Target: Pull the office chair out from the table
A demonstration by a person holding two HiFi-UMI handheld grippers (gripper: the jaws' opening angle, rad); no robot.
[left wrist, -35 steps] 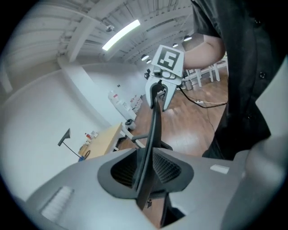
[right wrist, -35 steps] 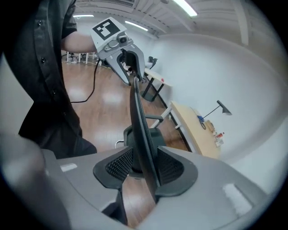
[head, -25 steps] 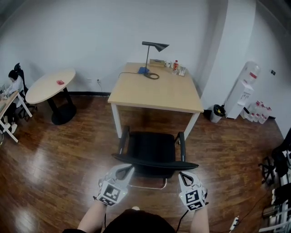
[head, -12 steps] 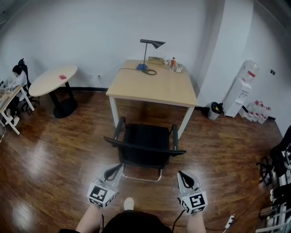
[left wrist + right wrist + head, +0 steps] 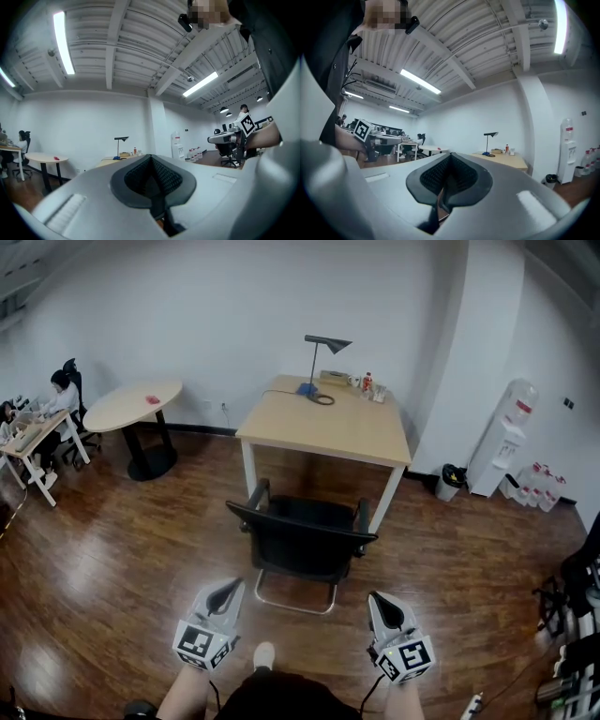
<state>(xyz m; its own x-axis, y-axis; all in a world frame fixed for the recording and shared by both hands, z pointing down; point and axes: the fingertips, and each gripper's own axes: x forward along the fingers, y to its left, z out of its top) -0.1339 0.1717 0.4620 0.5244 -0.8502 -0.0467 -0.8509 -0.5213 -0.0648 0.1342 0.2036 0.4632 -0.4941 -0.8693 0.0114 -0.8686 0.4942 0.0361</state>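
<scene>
Head view, contents:
- Office chair (image 5: 302, 542): black, with its backrest towards the person. It stands on the wooden floor (image 5: 103, 568), and the seat is out from under the table (image 5: 328, 427), its front near the table's near edge.
- Table: light wood top on white legs. A desk lamp (image 5: 325, 341) and small items (image 5: 367, 385) sit at the far edge.
- Left gripper (image 5: 228, 592): low in frame, behind the chair's left rear and apart from the backrest.
- Right gripper (image 5: 378, 602): behind the right rear, also apart from the chair.

Left gripper view: the dark pads meet. The jaws are pressed together and empty.

Right gripper view: the same, pads closed on nothing.

Surroundings:
- Round table (image 5: 136, 407), at left.
- Water dispenser (image 5: 506, 442), at right.
- Seated person (image 5: 61, 395), at far left.
</scene>
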